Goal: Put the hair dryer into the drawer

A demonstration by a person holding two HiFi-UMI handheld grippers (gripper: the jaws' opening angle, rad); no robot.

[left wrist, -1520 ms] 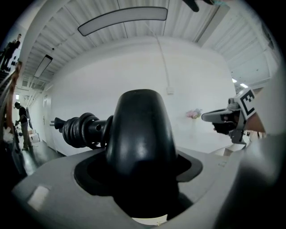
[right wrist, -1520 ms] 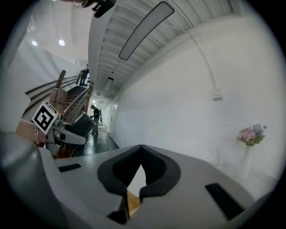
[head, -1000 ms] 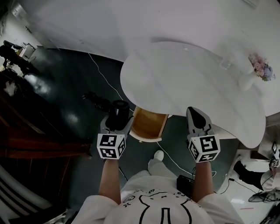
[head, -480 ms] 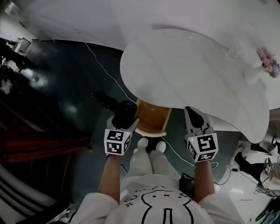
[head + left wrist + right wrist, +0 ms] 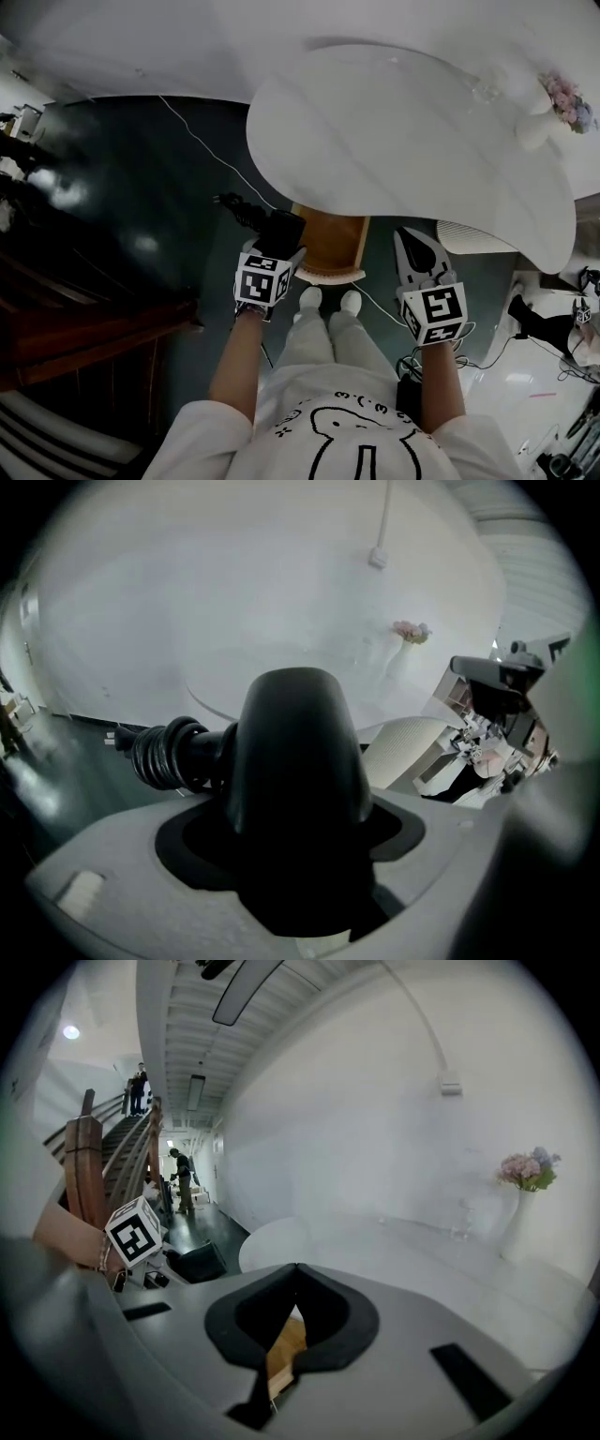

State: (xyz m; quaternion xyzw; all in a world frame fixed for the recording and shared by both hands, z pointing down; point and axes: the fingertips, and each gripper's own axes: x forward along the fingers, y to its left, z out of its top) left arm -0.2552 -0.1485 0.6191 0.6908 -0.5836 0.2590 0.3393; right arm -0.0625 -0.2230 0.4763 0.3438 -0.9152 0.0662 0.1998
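My left gripper [image 5: 273, 249] is shut on the black hair dryer [image 5: 280, 230], whose wide body [image 5: 295, 789] fills the space between the jaws. Its coiled black cord [image 5: 165, 757] sticks out to the left. In the head view the dryer hangs just left of the open wooden drawer [image 5: 334, 246], which juts out from under the white table [image 5: 394, 141]. My right gripper [image 5: 416, 242] hovers to the right of the drawer with its jaw tips together and nothing held. The right gripper view shows the drawer's wood [image 5: 286, 1344] through the slit below those tips [image 5: 296, 1267].
A vase of flowers [image 5: 561, 105] and a glass [image 5: 485, 91] stand at the table's far right. A white ribbed stool [image 5: 469, 236] sits right of the drawer. My white shoes [image 5: 325, 300] are just before the drawer. A white cable [image 5: 197, 141] crosses the dark floor.
My left gripper has sunk with the hair dryer and tipped downward, ending close beside the drawer's left edge. The right gripper has dropped a little.
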